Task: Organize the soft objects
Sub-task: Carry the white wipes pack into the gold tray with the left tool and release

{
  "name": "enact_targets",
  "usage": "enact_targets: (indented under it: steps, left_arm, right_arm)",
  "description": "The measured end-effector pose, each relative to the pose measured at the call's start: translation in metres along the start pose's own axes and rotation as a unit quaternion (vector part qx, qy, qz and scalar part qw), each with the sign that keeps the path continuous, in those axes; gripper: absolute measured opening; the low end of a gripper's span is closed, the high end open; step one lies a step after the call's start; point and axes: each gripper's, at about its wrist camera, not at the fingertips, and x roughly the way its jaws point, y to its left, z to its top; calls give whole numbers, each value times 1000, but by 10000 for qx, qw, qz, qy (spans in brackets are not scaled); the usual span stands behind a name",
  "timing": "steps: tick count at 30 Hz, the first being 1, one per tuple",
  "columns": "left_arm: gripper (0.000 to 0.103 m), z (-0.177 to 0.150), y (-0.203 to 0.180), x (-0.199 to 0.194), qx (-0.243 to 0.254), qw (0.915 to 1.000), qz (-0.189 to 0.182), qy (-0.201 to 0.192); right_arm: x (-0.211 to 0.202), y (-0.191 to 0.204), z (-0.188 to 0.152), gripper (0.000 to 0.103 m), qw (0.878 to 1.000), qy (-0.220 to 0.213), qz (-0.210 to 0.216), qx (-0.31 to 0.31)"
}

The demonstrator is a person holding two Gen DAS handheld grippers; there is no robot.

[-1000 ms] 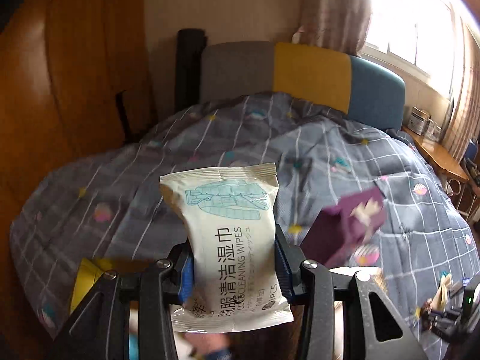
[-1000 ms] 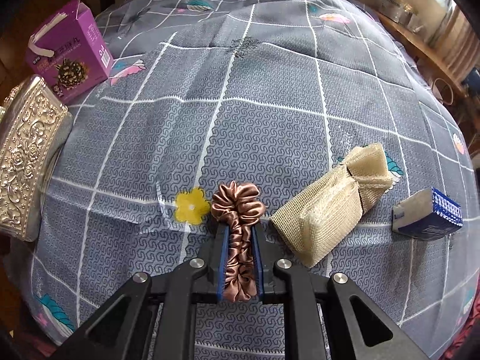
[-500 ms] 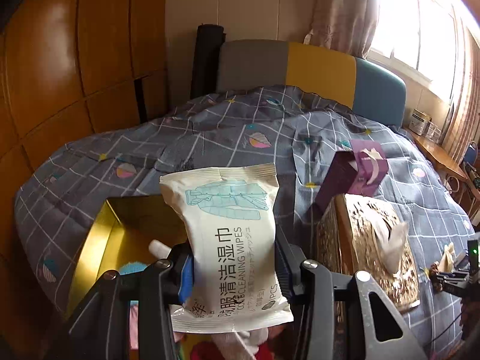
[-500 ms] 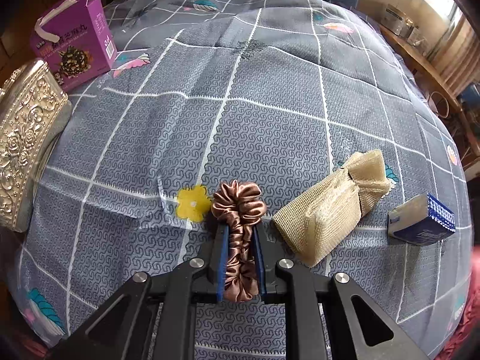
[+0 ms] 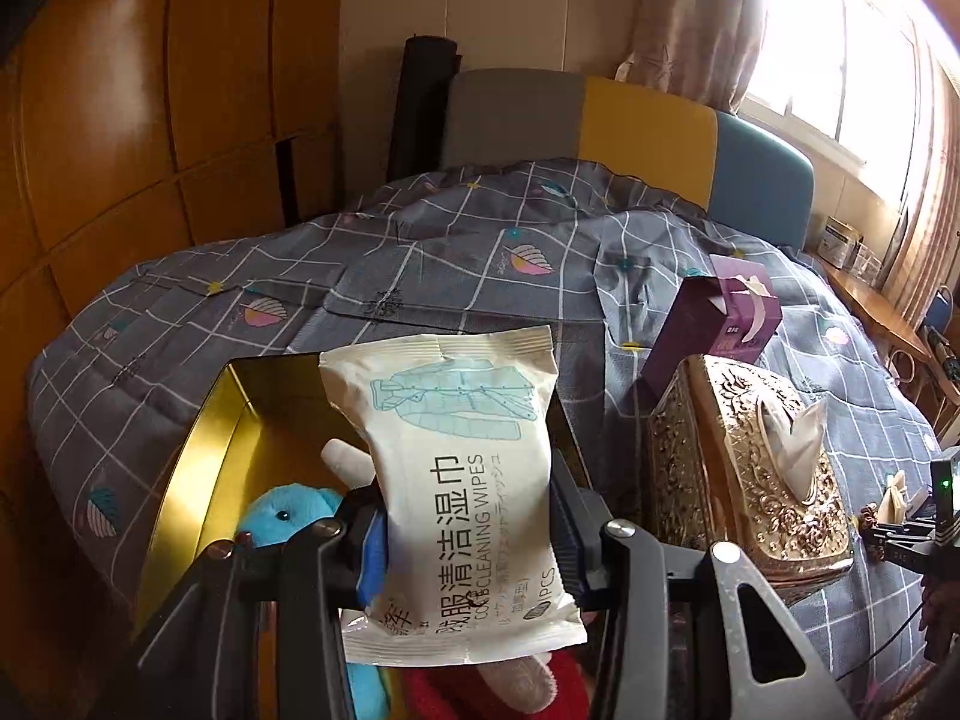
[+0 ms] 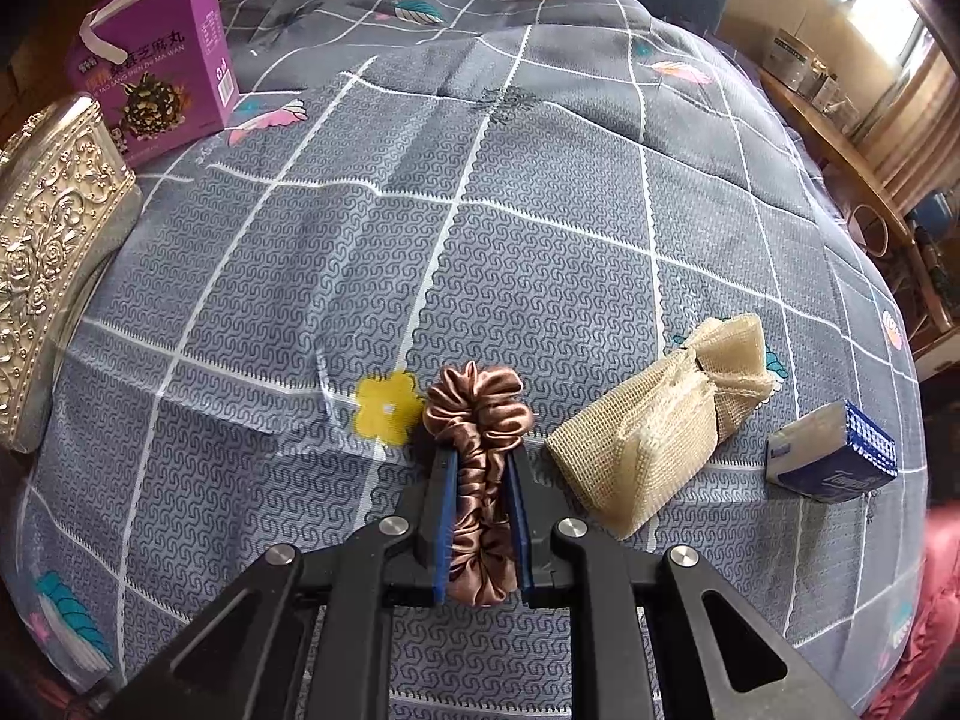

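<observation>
Gold tin [image 5: 180, 468] holds blue plush [image 5: 288, 516].

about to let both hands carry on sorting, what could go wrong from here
The wipes pack sits tall in the left claw, gripped only low down, so it could tip or slip short of the gold tin. That tin already holds a blue plush, leaving little room. The satin scrunchie in the right claw looks slippery and may slide out.

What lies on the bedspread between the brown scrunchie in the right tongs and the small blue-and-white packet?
In the right wrist view, a beige mesh pouch lies between the scrunchie and the blue-and-white packet, touching neither.
</observation>
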Motion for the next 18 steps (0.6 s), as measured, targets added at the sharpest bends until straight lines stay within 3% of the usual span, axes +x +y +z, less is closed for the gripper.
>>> enact_targets:
  steps: [18]
  left_arm:
    - [44, -24, 39, -2, -178, 9990, 344, 231]
  right_arm:
    - [-1, 0, 1, 17, 9999, -33, -39, -127]
